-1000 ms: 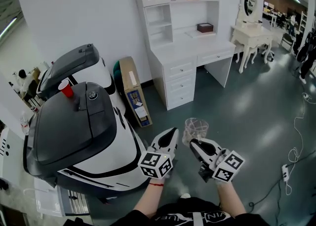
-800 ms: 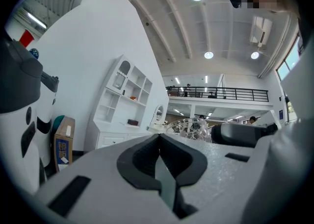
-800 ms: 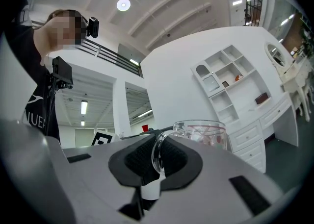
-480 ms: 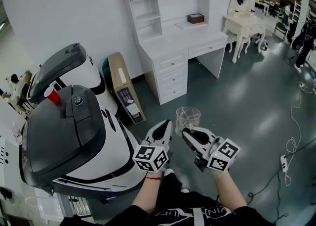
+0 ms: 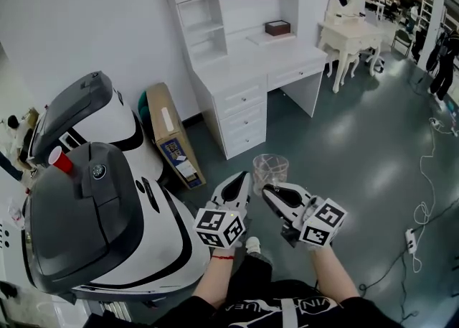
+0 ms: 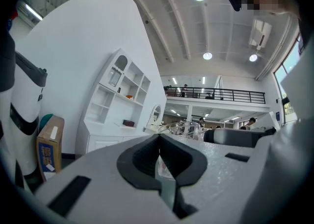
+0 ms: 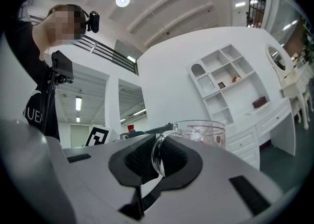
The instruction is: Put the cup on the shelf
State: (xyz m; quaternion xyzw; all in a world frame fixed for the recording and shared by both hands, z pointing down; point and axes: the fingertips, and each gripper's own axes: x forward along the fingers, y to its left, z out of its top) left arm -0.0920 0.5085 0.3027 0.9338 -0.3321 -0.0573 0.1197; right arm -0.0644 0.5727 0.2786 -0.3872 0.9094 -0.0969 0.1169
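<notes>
A clear glass cup [image 5: 270,171] hangs in the air in front of me, over the grey floor. My right gripper [image 5: 275,192] is shut on its handle; in the right gripper view the handle [image 7: 157,155] is pinched between the dark pads and the cup's body [image 7: 203,132] stands just beyond them. My left gripper [image 5: 237,187] is beside it on the left, shut with nothing in it, its pads [image 6: 147,158] pressed together. The white desk with its shelf unit [image 5: 215,11] stands ahead against the wall, well apart from the cup.
A big white and dark grey machine [image 5: 93,204] fills the left, with a red cup [image 5: 59,159] on top. A cardboard box [image 5: 168,136] leans by the desk. A brown box [image 5: 277,27] sits on the desk. A white vanity table [image 5: 348,29] stands right; cables and a power strip [image 5: 412,237] lie on the floor.
The view has moved forward and to the right, so the desk and shelf sit a little nearer. Both grippers keep their pose, and the cup stays in the right one.
</notes>
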